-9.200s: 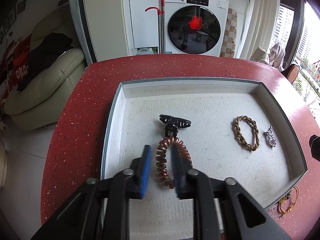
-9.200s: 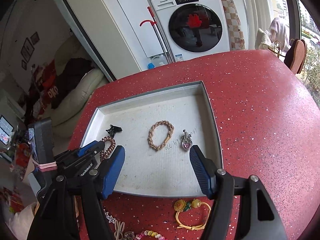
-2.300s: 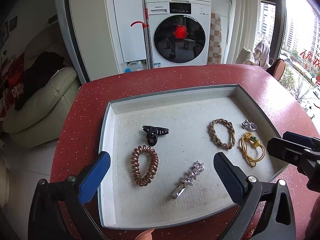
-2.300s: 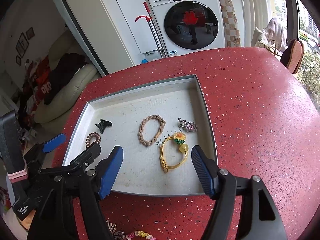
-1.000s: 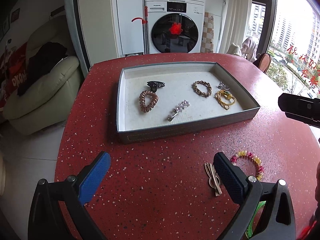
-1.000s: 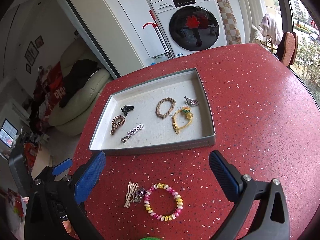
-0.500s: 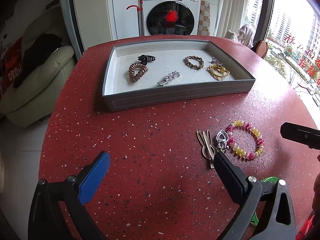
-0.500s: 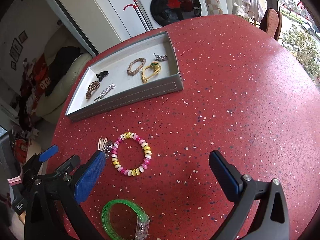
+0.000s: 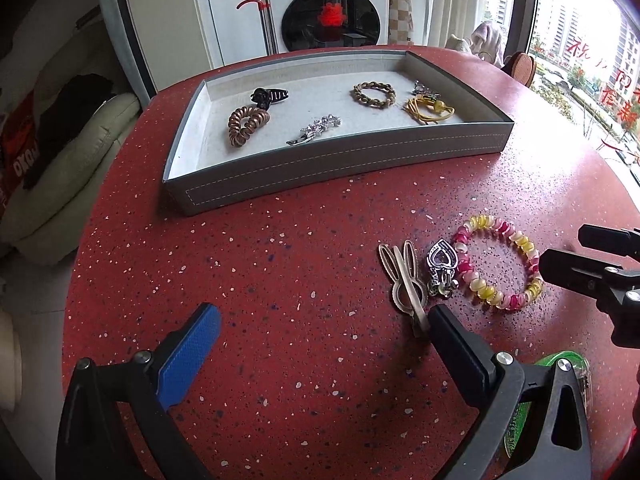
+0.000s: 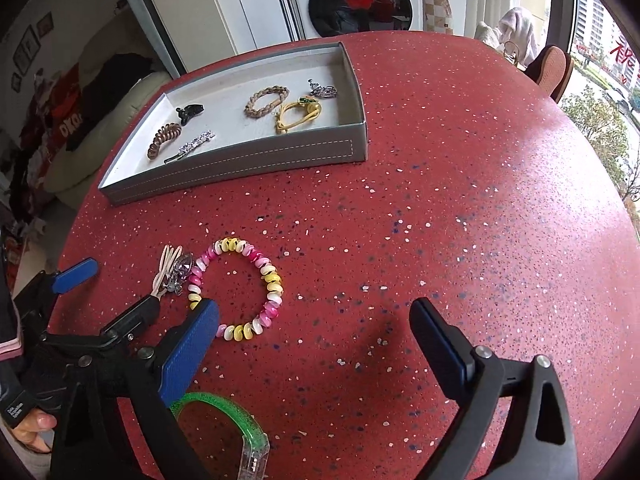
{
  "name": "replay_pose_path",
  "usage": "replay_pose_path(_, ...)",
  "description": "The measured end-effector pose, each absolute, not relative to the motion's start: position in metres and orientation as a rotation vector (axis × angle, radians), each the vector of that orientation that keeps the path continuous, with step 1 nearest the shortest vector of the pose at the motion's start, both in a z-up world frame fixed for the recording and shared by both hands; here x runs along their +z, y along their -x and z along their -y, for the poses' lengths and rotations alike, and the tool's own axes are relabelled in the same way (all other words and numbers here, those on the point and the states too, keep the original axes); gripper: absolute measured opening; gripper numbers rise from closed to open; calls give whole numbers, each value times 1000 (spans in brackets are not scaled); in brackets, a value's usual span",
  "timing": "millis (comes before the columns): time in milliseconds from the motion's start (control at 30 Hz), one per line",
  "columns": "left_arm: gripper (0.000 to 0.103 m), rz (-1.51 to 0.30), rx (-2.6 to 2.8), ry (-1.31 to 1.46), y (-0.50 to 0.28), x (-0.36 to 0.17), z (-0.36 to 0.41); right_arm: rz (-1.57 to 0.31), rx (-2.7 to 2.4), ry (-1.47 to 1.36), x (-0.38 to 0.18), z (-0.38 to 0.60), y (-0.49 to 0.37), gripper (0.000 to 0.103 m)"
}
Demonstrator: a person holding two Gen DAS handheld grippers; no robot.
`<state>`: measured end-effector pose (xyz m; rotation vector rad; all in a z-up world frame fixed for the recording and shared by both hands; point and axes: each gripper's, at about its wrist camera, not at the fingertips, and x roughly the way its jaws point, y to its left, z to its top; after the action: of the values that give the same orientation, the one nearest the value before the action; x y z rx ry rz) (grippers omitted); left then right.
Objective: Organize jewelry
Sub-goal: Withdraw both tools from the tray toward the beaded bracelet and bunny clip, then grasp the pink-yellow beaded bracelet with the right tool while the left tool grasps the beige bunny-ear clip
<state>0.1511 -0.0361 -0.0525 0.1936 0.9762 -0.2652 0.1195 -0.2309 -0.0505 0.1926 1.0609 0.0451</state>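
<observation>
A grey tray [image 9: 344,164] [image 10: 240,168] on the red table holds a black claw clip [image 9: 269,96], a copper coil tie [image 9: 247,124], a star barrette [image 9: 316,130], a braided bracelet [image 9: 374,94], a yellow hair tie [image 9: 428,110] and a silver charm [image 10: 323,90]. In front of the tray lie a beige rabbit clip [image 9: 402,276], a heart pendant [image 9: 442,266], a pink and yellow bead bracelet [image 9: 500,268] [image 10: 236,284] and a green bangle [image 10: 224,420]. My left gripper [image 9: 320,332] is open, its right finger beside the rabbit clip. My right gripper [image 10: 316,328] is open over the table, right of the bead bracelet.
The round red table's [image 10: 480,200] edge curves at left and right. A cream sofa [image 9: 60,160] stands left of it, a washing machine [image 9: 332,16] behind it, and a chair [image 10: 552,68] at the far right.
Both grippers have pulled back from the tray and come down toward the loose pieces at the table's front. The rabbit clip and bead bracelet now lie close to the fingers.
</observation>
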Motion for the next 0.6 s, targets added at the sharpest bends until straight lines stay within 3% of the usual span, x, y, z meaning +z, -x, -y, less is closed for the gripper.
replay_pose_path(100,103,-974,-261,-199,-153,-53,38,-1081,56,-156,-55,225,-127,80)
replay_pose_path(300,102,-968,-273,-202,-156,-50,43,-1080,61,-30,-57,211,-134,70)
replay_pose_path(467,81,-962,-314,-214,-153,-46,50,-1070,88,43,-56,201,-133,54)
replay_pose_path(600,53,-967,-378,-213,-148,-44,57,-1073,115,61,-55,196,-132,43)
